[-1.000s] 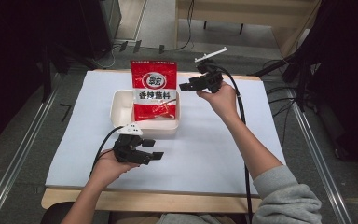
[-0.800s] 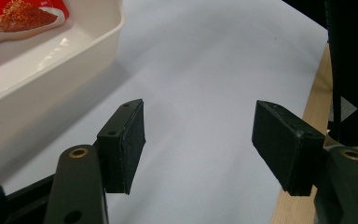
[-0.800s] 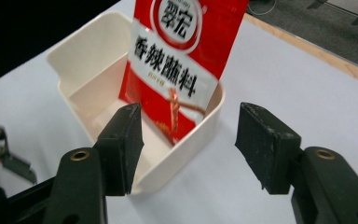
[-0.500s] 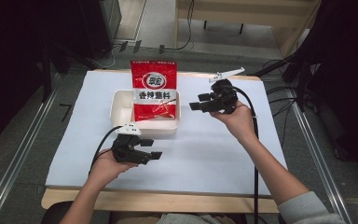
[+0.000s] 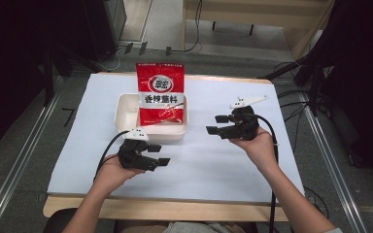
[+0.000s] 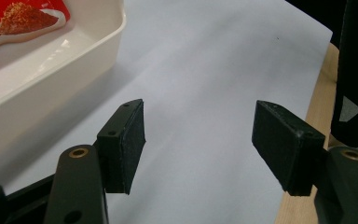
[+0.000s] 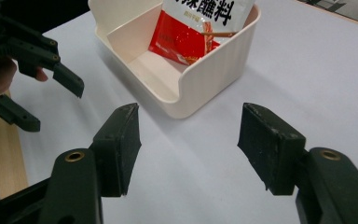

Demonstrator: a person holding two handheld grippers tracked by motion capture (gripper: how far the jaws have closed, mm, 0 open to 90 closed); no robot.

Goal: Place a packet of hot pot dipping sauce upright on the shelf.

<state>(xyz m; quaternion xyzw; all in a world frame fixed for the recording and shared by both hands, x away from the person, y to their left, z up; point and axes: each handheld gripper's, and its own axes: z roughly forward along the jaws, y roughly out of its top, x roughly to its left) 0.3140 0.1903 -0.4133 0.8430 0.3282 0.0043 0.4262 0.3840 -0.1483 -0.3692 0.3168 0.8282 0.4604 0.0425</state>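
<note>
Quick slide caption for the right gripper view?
Open right gripper facing a cream plastic bin holding a red seasoning pouch on white paper.

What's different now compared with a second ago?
The right gripper has drawn back from beside the red seasoning packet, toward the person and away from the cream tray. Its jaws are empty and have just been opening a little wider. The left gripper stayed put, open, in front of the tray. The packet still leans in the tray.
</note>
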